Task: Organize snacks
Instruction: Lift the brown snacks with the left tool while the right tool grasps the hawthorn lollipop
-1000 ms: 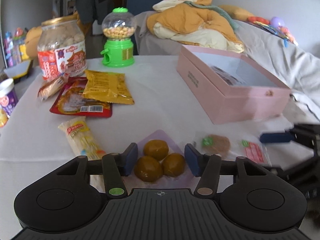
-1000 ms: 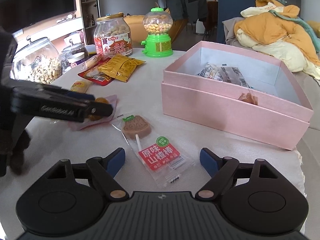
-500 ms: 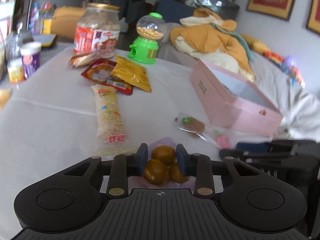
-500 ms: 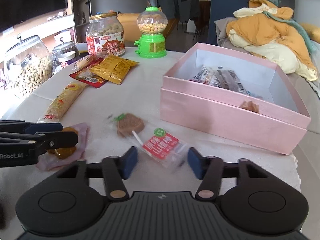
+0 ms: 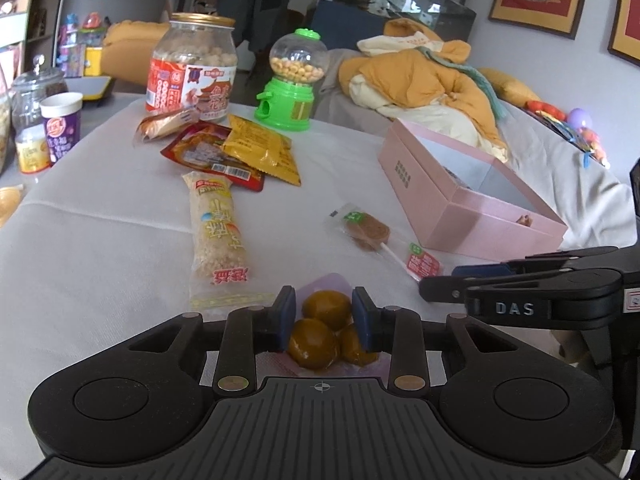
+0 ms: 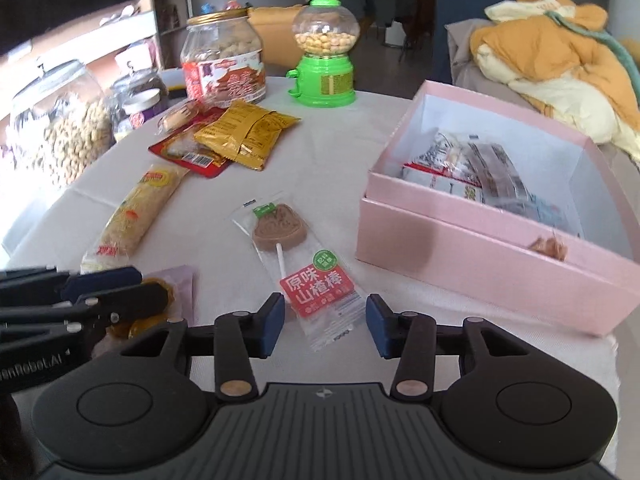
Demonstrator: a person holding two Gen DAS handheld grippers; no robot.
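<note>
My left gripper (image 5: 325,319) is shut on a clear pink-backed pack of brown-yellow round sweets (image 5: 325,330), low over the white table; it also shows in the right wrist view (image 6: 120,300). My right gripper (image 6: 325,322) is open, its pads either side of the red end of a wrapped hawthorn lollipop (image 6: 296,256) lying on the table; the lollipop also shows in the left wrist view (image 5: 380,240). An open pink box (image 6: 480,256) with several packets inside stands to the right; it also shows in the left wrist view (image 5: 460,196).
On the table lie a long rice-cracker bar (image 5: 218,228), a yellow packet (image 5: 262,150), a red packet (image 5: 204,152) and a small wrapped snack (image 5: 162,126). Behind stand a peanut jar (image 5: 192,68), a green candy dispenser (image 5: 294,88), glass jars (image 6: 60,128) and cups (image 5: 60,126).
My left gripper has closed on the sweets pack and drawn back toward the near edge. My right gripper has narrowed and come down around the lollipop's red end.
</note>
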